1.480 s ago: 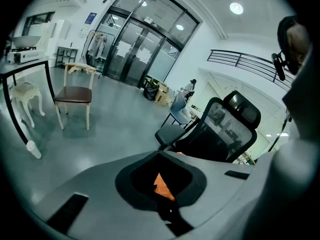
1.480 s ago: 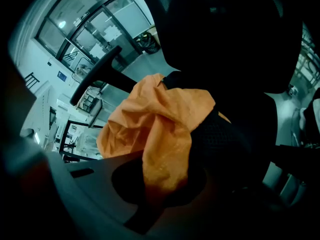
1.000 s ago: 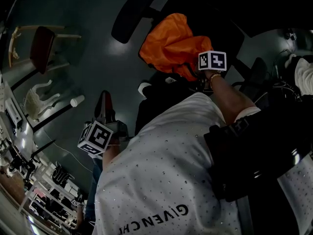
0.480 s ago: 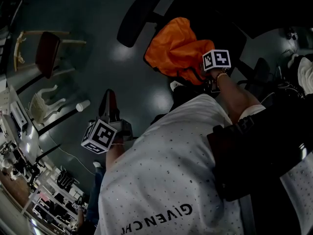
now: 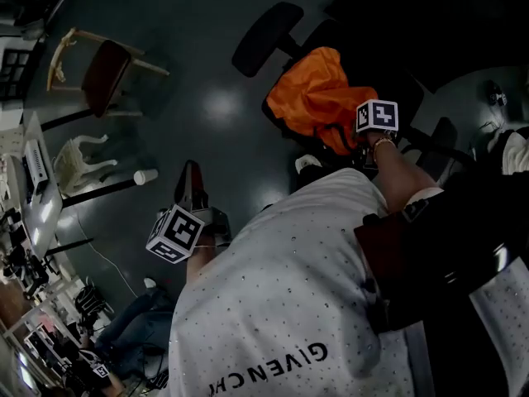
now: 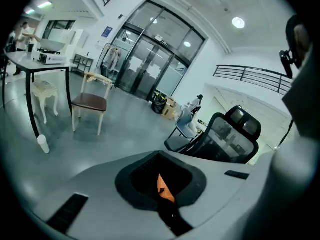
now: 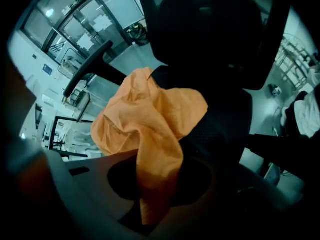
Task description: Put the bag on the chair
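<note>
The orange bag (image 5: 318,98) lies bunched on the seat of a black office chair (image 5: 269,35). In the right gripper view the bag (image 7: 145,119) rests against the dark chair back (image 7: 210,44). A strip of its fabric runs down into my right gripper (image 7: 145,219). Those jaws are opening, with the fabric still pinched at their throat. In the head view the right gripper (image 5: 354,139) sits at the bag's near edge. My left gripper (image 5: 192,187) hangs apart over the floor, jaws together (image 6: 165,196), holding nothing.
A wooden chair with a brown seat (image 5: 103,73) (image 6: 90,103), a white stool (image 5: 78,160), a paper cup (image 5: 145,176) (image 6: 44,144) and a table (image 6: 30,61) stand to the left. A second black office chair (image 6: 232,136) stands ahead of the left gripper. My white shirt fills the lower head view.
The bag and the right gripper have shifted right and a little down in the head view as the head turned. The bag has settled lower on the seat. The left gripper has barely moved.
</note>
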`<state>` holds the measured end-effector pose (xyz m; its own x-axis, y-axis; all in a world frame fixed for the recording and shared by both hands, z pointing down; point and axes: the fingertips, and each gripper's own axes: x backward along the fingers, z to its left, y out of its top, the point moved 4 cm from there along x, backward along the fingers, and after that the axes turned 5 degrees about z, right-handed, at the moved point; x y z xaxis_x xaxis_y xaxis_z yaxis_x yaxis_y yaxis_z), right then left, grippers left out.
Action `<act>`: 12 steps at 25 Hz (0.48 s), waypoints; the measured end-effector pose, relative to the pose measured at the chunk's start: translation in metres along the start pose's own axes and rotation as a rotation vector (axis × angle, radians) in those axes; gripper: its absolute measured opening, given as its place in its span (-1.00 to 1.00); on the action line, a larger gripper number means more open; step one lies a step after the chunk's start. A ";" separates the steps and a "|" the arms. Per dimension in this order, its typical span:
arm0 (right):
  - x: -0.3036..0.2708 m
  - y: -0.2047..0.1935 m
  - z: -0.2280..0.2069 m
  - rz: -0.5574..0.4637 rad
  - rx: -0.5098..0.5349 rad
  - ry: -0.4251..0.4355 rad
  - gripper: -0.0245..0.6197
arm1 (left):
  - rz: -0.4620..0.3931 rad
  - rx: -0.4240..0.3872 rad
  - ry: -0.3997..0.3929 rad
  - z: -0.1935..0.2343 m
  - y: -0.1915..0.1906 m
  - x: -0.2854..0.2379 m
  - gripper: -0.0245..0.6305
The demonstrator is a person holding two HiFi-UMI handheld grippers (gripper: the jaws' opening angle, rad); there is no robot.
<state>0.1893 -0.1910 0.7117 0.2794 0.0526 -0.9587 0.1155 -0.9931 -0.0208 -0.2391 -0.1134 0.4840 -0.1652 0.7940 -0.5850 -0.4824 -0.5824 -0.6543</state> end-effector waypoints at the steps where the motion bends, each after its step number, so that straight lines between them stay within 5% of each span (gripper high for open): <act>1: 0.005 -0.002 -0.002 -0.022 -0.015 -0.017 -0.61 | -0.014 -0.012 -0.008 0.000 0.004 0.006 -0.92; 3: 0.015 -0.005 -0.003 -0.060 -0.054 -0.025 -0.45 | -0.047 -0.026 -0.028 0.001 0.012 0.016 -0.92; 12: 0.057 -0.051 -0.003 -0.149 -0.098 -0.045 -0.44 | -0.143 -0.008 -0.129 0.003 0.019 0.062 -0.92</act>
<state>0.2028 -0.1374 0.6587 0.2094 0.1913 -0.9589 0.2451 -0.9596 -0.1379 -0.2610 -0.0750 0.4371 -0.2046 0.8840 -0.4203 -0.5021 -0.4633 -0.7302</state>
